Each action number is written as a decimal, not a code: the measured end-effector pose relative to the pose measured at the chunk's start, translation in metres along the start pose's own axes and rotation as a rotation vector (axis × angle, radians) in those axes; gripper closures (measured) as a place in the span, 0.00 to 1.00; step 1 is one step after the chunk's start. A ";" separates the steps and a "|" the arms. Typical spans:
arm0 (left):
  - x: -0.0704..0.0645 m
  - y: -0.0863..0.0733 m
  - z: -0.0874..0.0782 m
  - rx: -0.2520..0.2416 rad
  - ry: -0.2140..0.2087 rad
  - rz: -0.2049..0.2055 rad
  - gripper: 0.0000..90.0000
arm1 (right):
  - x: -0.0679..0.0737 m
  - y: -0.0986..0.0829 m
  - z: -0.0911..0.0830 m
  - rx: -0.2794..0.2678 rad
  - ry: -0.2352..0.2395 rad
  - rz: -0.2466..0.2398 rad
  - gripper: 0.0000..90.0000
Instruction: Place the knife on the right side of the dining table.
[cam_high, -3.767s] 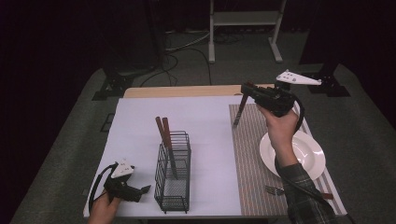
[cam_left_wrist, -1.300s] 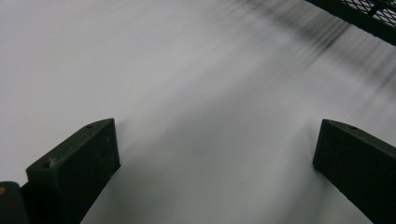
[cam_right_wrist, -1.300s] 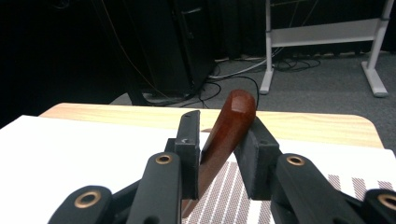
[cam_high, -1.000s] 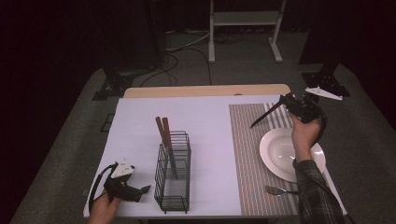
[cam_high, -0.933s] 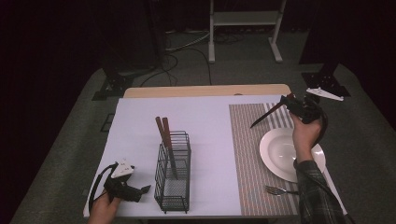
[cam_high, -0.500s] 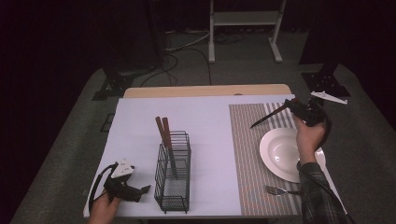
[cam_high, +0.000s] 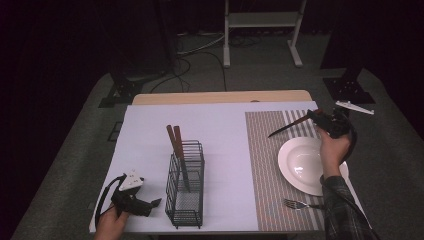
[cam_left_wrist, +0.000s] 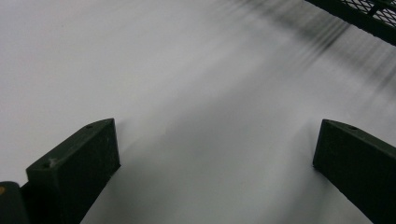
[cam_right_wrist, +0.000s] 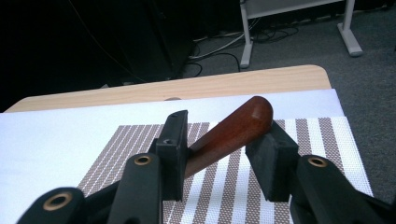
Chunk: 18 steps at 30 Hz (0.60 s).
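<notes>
While counted: one knife, two claws.

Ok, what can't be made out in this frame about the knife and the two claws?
- Knife blade: the right gripper view shows the wooden handle between the right claw's jaws; the blade runs behind the jaws.
- Utensils in the wire caddy: high view; their lower ends sit behind the mesh, so their type is unclear.
- Left claw: the left gripper view shows open jaws over blurred white tabletop.
- Fork: small, tines indistinct.
</notes>
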<state>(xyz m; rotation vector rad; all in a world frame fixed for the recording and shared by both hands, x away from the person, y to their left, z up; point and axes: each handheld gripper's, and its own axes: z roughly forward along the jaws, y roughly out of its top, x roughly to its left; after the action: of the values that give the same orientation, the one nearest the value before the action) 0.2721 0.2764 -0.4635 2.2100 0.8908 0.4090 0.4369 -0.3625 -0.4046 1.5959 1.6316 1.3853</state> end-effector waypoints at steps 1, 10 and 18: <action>0.000 0.000 0.000 0.000 0.000 0.000 0.00 | -0.001 -0.001 0.000 0.006 -0.004 0.001 0.63; 0.000 0.000 0.000 0.000 0.000 0.000 0.00 | -0.009 -0.004 0.000 0.030 -0.017 0.024 0.57; 0.000 0.000 0.000 0.000 0.000 0.000 0.00 | -0.019 -0.008 0.002 0.058 -0.024 0.069 0.52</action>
<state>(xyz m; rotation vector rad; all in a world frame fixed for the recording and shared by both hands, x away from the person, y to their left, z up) 0.2721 0.2764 -0.4635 2.2098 0.8907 0.4091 0.4391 -0.3774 -0.4186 1.7101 1.6311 1.3589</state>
